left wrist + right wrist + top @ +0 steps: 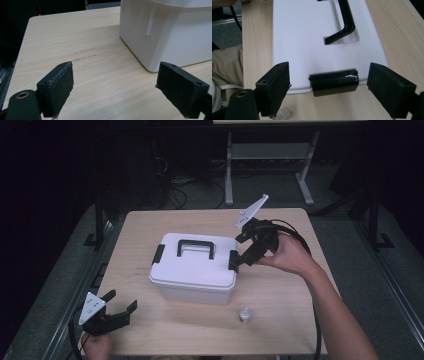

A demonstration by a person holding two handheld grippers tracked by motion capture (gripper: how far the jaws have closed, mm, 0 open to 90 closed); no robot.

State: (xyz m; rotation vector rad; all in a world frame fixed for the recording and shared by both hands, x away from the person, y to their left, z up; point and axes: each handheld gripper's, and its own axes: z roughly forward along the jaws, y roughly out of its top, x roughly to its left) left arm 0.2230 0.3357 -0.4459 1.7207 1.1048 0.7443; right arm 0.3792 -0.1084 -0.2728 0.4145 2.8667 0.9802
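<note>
With jaws wide, the right hand-held gripper (329, 85) straddles the black side latch (334, 82) of the white storage box (192, 270) mid-counter (280, 320) — a misaligned squeeze could shove the box, unbraced by the open, idle left hand-held gripper (120, 306).

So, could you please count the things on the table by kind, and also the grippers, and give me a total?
White storage box with black handle and latches: 1
Small white bottle: 1
Grippers: 2, the left gripper open over the table's near left corner, the right gripper open at the box's right latch
Total: 4
</note>
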